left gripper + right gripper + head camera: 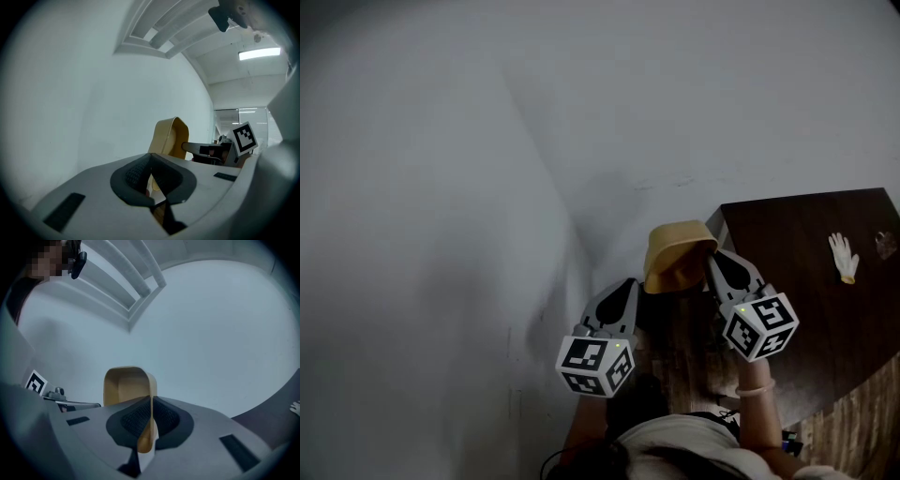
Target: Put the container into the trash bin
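My right gripper [713, 259] is clenched on the container [678, 253]. In the right gripper view the two pads are pressed on either side of one thin tan wall, with the rim standing up between them and the open hollow of the container [124, 385] facing the camera. The right gripper [151, 420] leaves no gap beyond the thickness of that wall.

From the head view the container hangs in the air, tipped on its side. It sits just left of the far-left corner of the dark table [806, 281] and close to the pale wall [441, 187].

My left gripper [628, 285] is beside it on the left, apart from the container. In the left gripper view the left gripper [151, 176] has its dark pads drawn together with nothing caught between them. Past them I see the container [168, 138] edge-on.

A small white glove-like object [842, 256] lies on the table, well to the right.
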A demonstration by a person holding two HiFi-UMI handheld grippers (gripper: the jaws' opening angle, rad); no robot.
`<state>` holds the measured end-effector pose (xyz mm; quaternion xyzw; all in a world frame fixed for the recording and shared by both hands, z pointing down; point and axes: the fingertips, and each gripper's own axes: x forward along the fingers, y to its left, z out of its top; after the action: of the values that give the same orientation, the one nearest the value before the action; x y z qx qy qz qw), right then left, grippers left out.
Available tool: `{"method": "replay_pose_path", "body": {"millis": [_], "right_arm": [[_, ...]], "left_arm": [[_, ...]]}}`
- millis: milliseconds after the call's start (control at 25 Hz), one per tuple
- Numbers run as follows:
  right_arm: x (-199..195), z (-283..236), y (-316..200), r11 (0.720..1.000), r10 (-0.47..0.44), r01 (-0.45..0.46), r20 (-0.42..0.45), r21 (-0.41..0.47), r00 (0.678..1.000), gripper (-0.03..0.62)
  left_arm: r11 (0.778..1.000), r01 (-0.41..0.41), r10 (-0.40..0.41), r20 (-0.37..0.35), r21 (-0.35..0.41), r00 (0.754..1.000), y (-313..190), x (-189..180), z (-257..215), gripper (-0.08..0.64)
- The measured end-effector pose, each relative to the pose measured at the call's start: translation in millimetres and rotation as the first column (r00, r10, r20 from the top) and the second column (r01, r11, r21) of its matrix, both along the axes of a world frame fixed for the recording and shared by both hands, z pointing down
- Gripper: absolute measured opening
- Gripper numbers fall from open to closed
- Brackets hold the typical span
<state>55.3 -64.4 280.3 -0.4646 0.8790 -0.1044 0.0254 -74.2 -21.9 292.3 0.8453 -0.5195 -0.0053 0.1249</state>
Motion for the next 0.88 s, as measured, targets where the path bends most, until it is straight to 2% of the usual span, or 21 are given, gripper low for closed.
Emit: {"method": "replay_pose_path", "body": {"millis": [440,640,880], "right_arm": [[-35.0,14.4,-40.8,0.999,0.004,-0.006,-0.043,-0.045,0.999,0.018],[-38.0,21.3,-60.9,0.999,0.043,-0.044,-0.110,-0.010,0.993,0.018],[-42.1,41.9,-91.5,0.999,0.044,-0.044,-0.140,0.002,0.989,0.018]], "left_arm": [[0.999,-0.006,0.005,-0.018,-0.033,1.000,-41.9,-31.6,11.2,0.020],[0.999,0.012,-0.013,-0.034,-0.033,0.999,-62.9,-38.1,25.4,0.020],[0.999,0.029,-0.030,-0.045,-0.031,0.999,-96.0,-40.8,45.6,0.020]]}}
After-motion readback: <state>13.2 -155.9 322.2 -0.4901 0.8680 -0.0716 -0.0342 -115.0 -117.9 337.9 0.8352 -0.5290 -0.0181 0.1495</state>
